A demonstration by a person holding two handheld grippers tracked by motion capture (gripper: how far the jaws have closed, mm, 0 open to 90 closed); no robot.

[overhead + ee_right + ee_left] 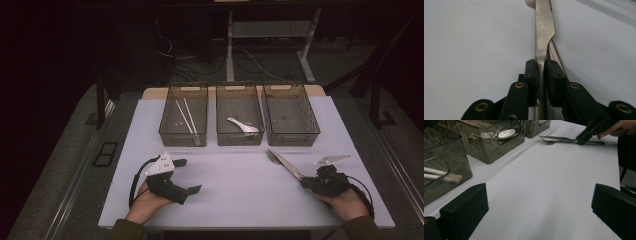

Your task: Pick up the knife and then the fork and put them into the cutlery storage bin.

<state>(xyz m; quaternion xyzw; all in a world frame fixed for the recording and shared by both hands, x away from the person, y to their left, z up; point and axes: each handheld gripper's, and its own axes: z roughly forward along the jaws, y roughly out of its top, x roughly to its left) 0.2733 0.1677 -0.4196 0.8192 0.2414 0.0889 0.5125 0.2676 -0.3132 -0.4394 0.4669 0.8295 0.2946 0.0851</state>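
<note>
Two utensils, a knife (544, 32) and a fork (272, 157), are shown; the knife is clamped by the right gripper (541, 72), while the left gripper (190, 176) is held wide open.

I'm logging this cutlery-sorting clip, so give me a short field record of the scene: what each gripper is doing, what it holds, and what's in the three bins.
left gripper: open, empty, resting on the table
right gripper: shut on the knife
knife: blade points toward the bins, low over the table
fork: on the table, beside and partly under the knife
left bin: chopsticks
middle bin: white spoon
right bin: looks empty
</note>
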